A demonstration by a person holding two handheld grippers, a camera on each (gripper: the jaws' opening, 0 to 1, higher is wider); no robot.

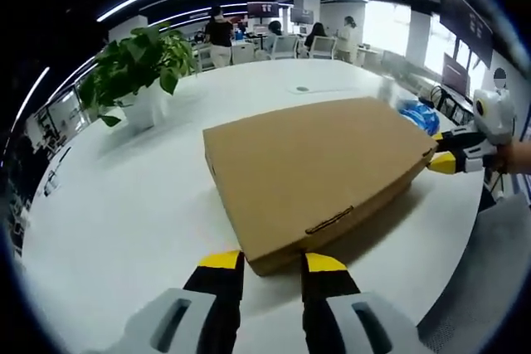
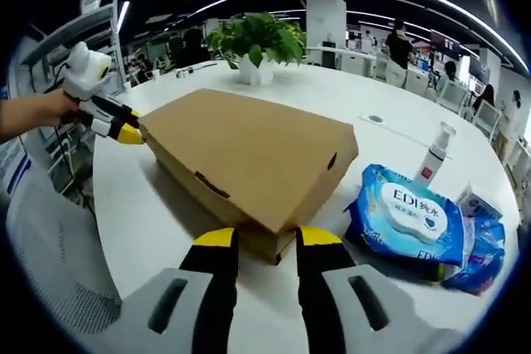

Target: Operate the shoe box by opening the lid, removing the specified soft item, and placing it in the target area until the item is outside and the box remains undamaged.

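Note:
A flat brown cardboard shoe box lies shut on the white table, its lid tab facing the near side. My left gripper stands open, its yellow-tipped jaws on either side of the box's near corner. In the right gripper view the same box fills the middle, and my right gripper stands open astride the opposite corner. The right gripper shows at the box's far corner in the left gripper view. The left gripper, held by a hand, shows at the far left corner in the right gripper view.
A potted plant stands at the back of the table. A blue pack of wet wipes, a small spray bottle and more blue packs lie right of the box. People and chairs are far behind. A grey chair is by the table edge.

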